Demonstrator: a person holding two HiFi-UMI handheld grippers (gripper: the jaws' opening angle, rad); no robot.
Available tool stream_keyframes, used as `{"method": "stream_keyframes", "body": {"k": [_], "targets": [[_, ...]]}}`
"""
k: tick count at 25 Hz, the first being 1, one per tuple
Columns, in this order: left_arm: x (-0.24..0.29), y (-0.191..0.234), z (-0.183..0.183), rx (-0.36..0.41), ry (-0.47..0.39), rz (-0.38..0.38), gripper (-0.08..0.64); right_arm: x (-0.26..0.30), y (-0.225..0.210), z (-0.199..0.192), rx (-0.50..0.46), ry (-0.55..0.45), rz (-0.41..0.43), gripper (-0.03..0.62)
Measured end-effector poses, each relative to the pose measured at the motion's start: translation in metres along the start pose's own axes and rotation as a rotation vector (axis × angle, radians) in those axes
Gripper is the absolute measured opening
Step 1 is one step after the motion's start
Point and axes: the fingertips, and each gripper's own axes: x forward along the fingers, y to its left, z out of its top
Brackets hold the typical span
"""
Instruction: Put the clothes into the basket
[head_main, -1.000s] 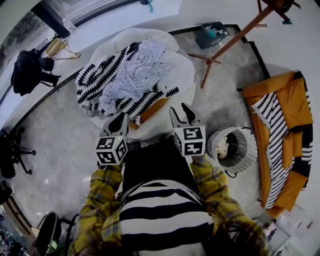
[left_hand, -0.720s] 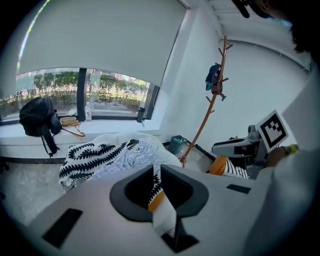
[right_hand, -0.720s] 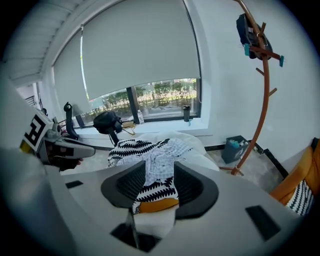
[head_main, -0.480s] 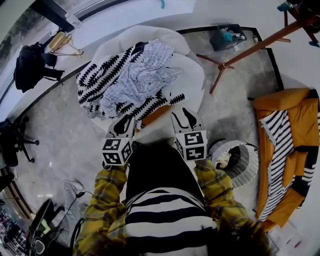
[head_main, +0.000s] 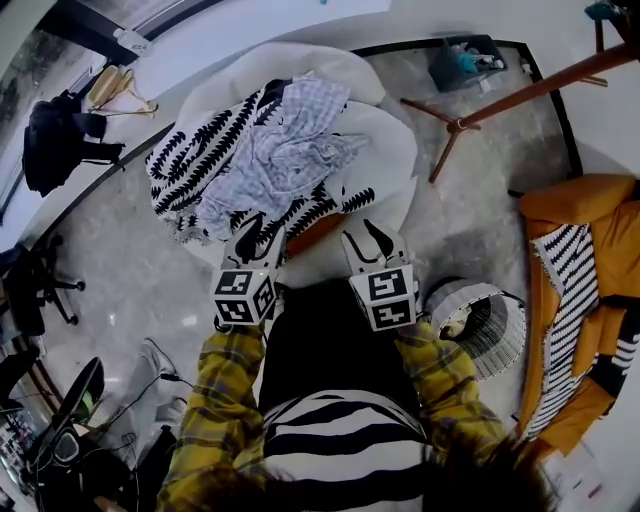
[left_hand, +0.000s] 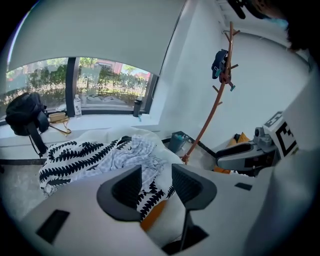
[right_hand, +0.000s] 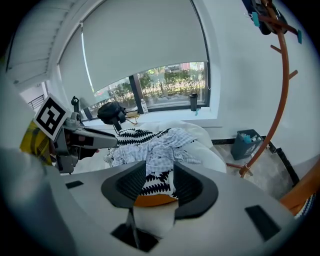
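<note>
1 clothes pile just ahead, left tongs newly opened, right tongs apart

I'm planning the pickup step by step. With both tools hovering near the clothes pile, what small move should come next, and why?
Probably ease the left tool down onto the near edge of the patterned cloth. Its jaws have just been opening and stand apart, empty, with that cloth right beyond them on the cushion; the basket stands at the person's right.

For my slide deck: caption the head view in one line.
Open right gripper and left gripper, its empty jaws just opening, poised before clothes on a white beanbag; basket at right.
</note>
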Motion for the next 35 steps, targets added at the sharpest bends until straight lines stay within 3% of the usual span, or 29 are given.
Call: {"method": "stream_keyframes", "body": {"k": [4,11,16,22,35], "targets": [[0.021,0.011,-0.003,0.048,0.005,-0.024,0.221,0.014,0.004,-0.013,0.015,0.030,-0.014,0.187],[0.074,0.050,-0.021,0.093,0.091,-0.059,0.246,0.046,0.015,-0.034,0.108,0.056,-0.066,0.184],[0.116,0.074,-0.041,0.129,0.145,-0.063,0.309,0.073,0.019,-0.055,0.132,0.076,-0.090,0.184],[0.158,0.092,-0.058,0.116,0.176,-0.066,0.321,0.095,0.022,-0.074,0.118,0.109,-0.080,0.184],[0.222,0.102,-0.074,0.065,0.156,-0.067,0.327,0.124,-0.008,-0.120,0.127,0.155,-0.117,0.184]]}}
